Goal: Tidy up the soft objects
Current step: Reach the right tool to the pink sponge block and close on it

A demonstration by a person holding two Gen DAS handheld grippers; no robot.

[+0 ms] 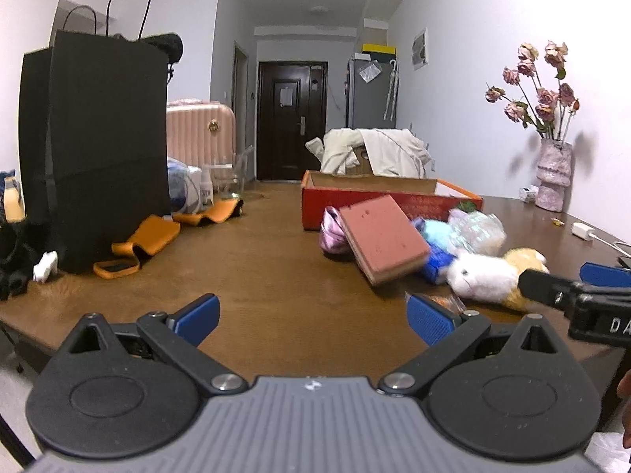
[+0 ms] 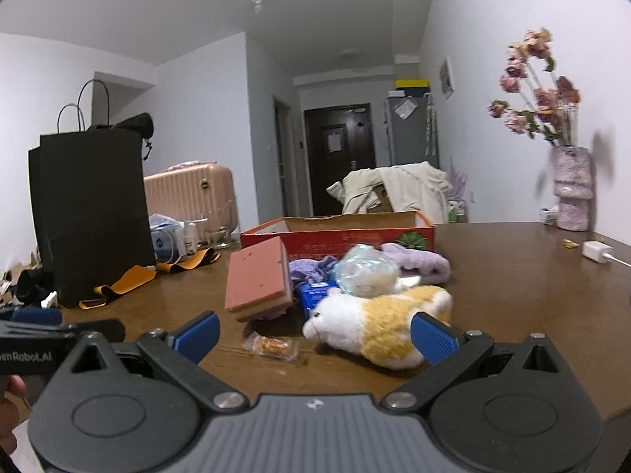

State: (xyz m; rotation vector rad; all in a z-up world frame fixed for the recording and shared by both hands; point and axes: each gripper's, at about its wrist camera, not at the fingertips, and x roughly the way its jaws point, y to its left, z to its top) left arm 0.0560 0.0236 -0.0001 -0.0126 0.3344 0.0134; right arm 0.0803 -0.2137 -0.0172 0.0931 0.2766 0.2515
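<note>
Your left gripper [image 1: 313,317] hangs with blue ribbed pads spread apart, nothing between them; your right gripper [image 2: 313,333] gapes likewise, its right pad just before the plush [image 2: 378,321], a fuzzy white-and-yellow lump lying on its side. All else sits relative to the red cardboard box [image 2: 339,234]: the pink sponge block [image 2: 258,278] leans tilted at its front; the crinkly clear bag [image 2: 364,270] and lilac towel [image 2: 418,262] heap before it; the plush lies nearest you on the wooden table [image 2: 512,287].
</note>
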